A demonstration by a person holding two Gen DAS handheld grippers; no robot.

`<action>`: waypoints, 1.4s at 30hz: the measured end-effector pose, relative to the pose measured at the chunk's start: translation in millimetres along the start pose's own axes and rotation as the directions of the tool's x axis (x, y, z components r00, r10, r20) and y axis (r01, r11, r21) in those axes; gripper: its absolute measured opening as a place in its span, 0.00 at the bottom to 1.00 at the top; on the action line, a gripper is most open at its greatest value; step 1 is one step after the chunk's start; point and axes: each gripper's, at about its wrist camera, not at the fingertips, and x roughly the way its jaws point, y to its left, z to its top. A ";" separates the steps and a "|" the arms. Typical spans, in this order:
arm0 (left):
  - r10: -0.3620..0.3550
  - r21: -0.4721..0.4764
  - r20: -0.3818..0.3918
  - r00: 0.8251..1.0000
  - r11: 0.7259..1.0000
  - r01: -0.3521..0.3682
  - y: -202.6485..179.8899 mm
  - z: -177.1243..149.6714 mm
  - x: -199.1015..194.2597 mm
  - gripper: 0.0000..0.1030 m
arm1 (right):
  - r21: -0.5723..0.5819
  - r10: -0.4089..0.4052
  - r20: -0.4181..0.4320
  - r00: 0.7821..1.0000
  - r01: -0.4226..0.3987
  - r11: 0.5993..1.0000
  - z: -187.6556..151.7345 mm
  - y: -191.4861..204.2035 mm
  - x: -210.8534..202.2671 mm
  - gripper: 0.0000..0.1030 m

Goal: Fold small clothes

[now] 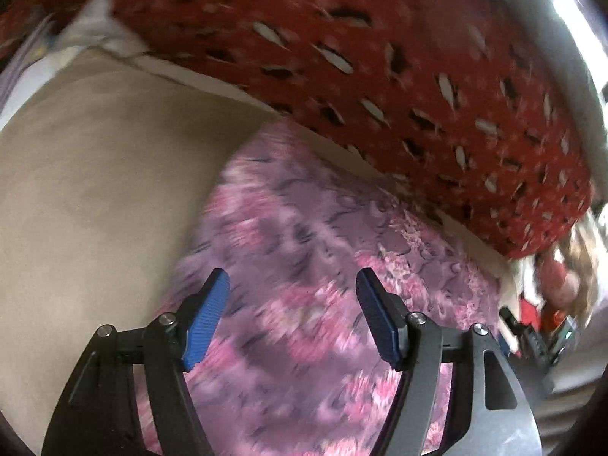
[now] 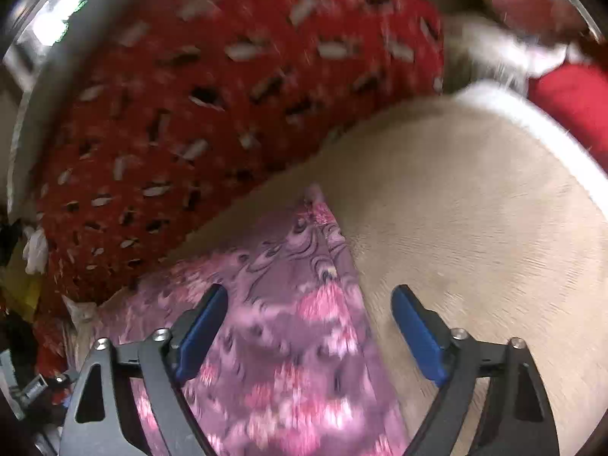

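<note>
The pink-purple floral garment [image 1: 304, 266] lies flat on the beige surface [image 1: 95, 190], just below the red patterned cushion [image 1: 380, 57]. Left gripper [image 1: 292, 319] and right gripper [image 2: 307, 330] hover over it, jaws apart, holding nothing. Best to pinch matching edges; its right edge borders bare beige, giving folding room

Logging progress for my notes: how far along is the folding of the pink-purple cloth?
Done: the pink-and-purple floral cloth lies spread on the beige surface; no finished fold is visible. In hand: nothing; the left hand-held gripper and right hand-held gripper are open above it. Left: grasping and folding.
</note>
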 end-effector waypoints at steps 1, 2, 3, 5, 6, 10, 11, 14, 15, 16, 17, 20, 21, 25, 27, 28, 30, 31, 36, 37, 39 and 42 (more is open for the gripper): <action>0.043 0.044 -0.027 0.999 0.998 -0.041 -9.8 2.3 17.0 0.67 | 0.013 0.014 -0.005 1.000 -0.014 1.000 1.4 -2.7 8.6 0.62; 0.099 0.079 -0.060 0.993 0.992 -0.094 -16.6 0.0 34.1 0.67 | 0.015 0.001 -0.006 1.000 -0.001 1.000 -5.1 -2.4 12.1 0.63; 0.157 0.113 -0.082 0.984 0.983 -0.147 -22.2 -2.2 48.4 0.70 | 0.004 -0.011 -0.003 1.000 0.011 1.000 -10.3 -2.4 16.7 0.63; 0.224 0.204 -0.025 0.974 0.955 -0.214 -38.5 -7.5 49.8 0.73 | -0.070 -0.064 0.009 0.998 0.065 0.995 -11.2 7.6 18.9 0.63; 0.238 0.238 -0.022 0.971 0.945 -0.226 -43.2 -8.4 46.6 0.73 | -0.098 -0.091 0.006 0.996 0.091 0.991 -11.4 13.4 16.5 0.62; 0.097 0.185 -0.112 0.989 0.980 -0.075 -17.7 -5.9 9.1 0.72 | -0.231 -0.011 0.099 0.995 0.034 0.972 -30.9 35.2 -25.0 0.64; 0.080 0.154 -0.114 0.990 0.986 -0.062 -4.5 -4.8 -0.3 0.72 | -0.256 0.020 0.098 0.995 0.006 0.967 -41.5 36.0 -33.2 0.65; 0.082 0.048 -0.119 0.989 0.996 -0.077 40.9 2.2 -18.5 0.72 | -0.282 0.029 -0.021 0.999 -0.034 0.959 -72.4 25.9 -20.7 0.71; 0.085 0.002 -0.129 0.988 0.996 -0.085 58.5 3.9 -22.2 0.72 | -0.306 -0.002 -0.024 1.000 -0.005 0.952 -79.8 26.3 -16.4 0.71; 0.065 -0.051 -0.148 0.987 0.996 -0.073 76.4 4.7 -26.1 0.72 | -0.361 -0.015 0.022 1.000 0.022 0.932 -87.4 29.8 -21.7 0.71; 0.040 -0.080 -0.160 0.986 0.995 -0.053 85.5 4.0 -28.2 0.72 | -0.391 -0.046 0.040 0.998 0.057 0.918 -91.5 36.9 -27.0 0.71; -0.012 -0.119 -0.199 0.980 0.993 -0.012 101.6 -1.1 -29.3 0.72 | -0.332 0.086 0.040 0.995 -0.068 0.941 -93.6 46.4 -43.6 0.72; -0.030 -0.126 -0.208 0.978 0.992 0.004 101.8 -5.4 -27.2 0.72 | -0.320 0.137 0.025 0.990 -0.121 0.939 -94.8 49.8 -44.2 0.72; -0.127 -0.171 -0.277 0.953 0.982 0.081 92.3 -6.4 3.2 0.72 | -0.341 0.178 -0.040 0.983 -0.181 0.922 -101.1 66.0 -20.8 0.72; -0.109 -0.148 -0.298 0.948 0.987 0.067 84.5 -5.6 16.5 0.82 | -0.394 0.165 -0.043 0.985 -0.168 0.904 -110.4 66.5 -4.9 0.73; -0.088 -0.117 -0.296 0.951 0.992 0.055 75.7 -5.7 19.8 0.86 | -0.446 0.170 -0.005 0.985 -0.155 0.882 -118.0 67.2 -4.1 0.74; -0.057 -0.052 -0.293 0.955 0.998 0.044 60.9 -3.7 23.3 0.90 | -0.466 0.169 0.019 0.985 -0.141 0.874 -124.0 68.4 -6.2 0.77; -0.029 0.006 -0.301 0.953 0.999 0.032 50.0 -5.3 26.3 0.90 | -0.470 0.163 0.018 0.986 -0.136 0.872 -123.6 68.6 -4.8 0.77; 0.022 0.184 -0.304 0.953 0.982 0.036 16.5 -20.7 21.9 0.59 | -0.468 0.192 0.025 0.981 -0.158 0.869 -127.8 66.6 -7.5 0.79; 0.025 0.200 -0.299 0.954 0.979 0.037 14.1 -22.3 18.4 0.53 | -0.465 0.198 0.028 0.980 -0.163 0.870 -129.1 65.1 -8.2 0.79; 0.026 0.204 -0.296 0.955 0.978 0.037 12.2 -22.6 12.0 0.30 | -0.461 0.205 0.029 0.978 -0.168 0.871 -128.5 63.7 -12.7 0.79; -0.003 0.174 -0.289 0.957 0.983 0.056 11.1 -20.1 -1.1 0.22 | -0.461 0.198 0.028 0.980 -0.163 0.872 -128.3 68.5 -12.4 0.80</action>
